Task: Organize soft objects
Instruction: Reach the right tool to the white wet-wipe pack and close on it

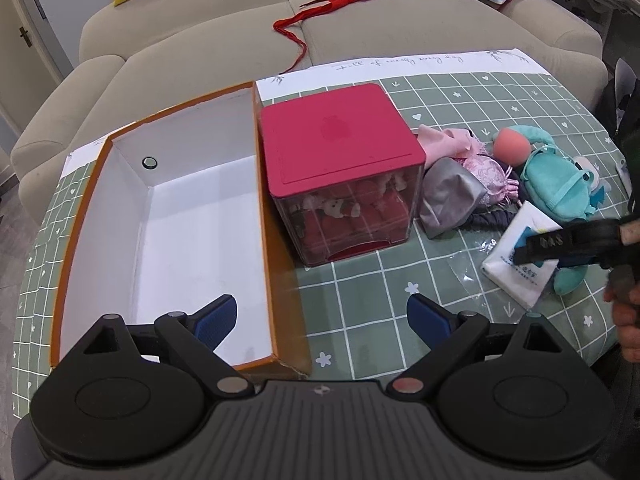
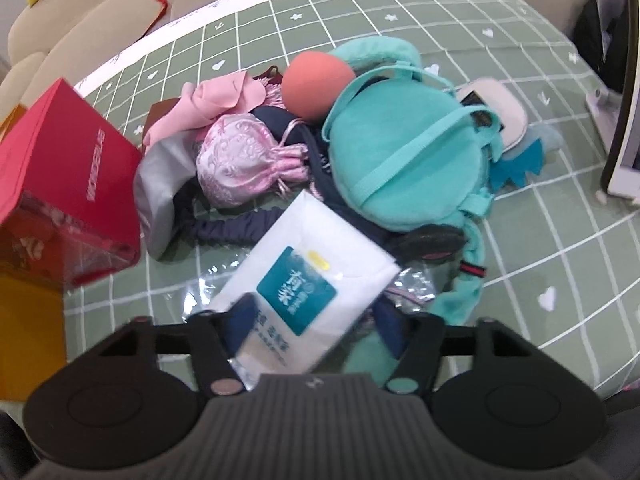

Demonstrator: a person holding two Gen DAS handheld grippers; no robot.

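A heap of soft things lies on the green checked cloth: a teal plush doll (image 2: pixel 404 160) with a peach head, a pink brocade pouch (image 2: pixel 244 160), pink cloth (image 2: pixel 216 104), a grey pouch (image 2: pixel 160 196), and a white tissue pack (image 2: pixel 308 276) at the front. My right gripper (image 2: pixel 316 308) points down over the pack, jaws open around its near end. The left pad touches its edge and the right pad stands just off it. In the left wrist view the pack (image 1: pixel 516 240) lies under the right gripper's black finger (image 1: pixel 560 240). My left gripper (image 1: pixel 320 304) is open and empty above the near right wall of the orange box (image 1: pixel 264 208).
The orange box is white inside and holds nothing. A clear bin with a red lid (image 1: pixel 340 140) stands between it and the heap, with red plush inside. A beige sofa (image 1: pixel 200 32) with a red ribbon (image 1: pixel 332 4) lies beyond the table. A person's hand (image 1: pixel 626 316) shows at the right edge.
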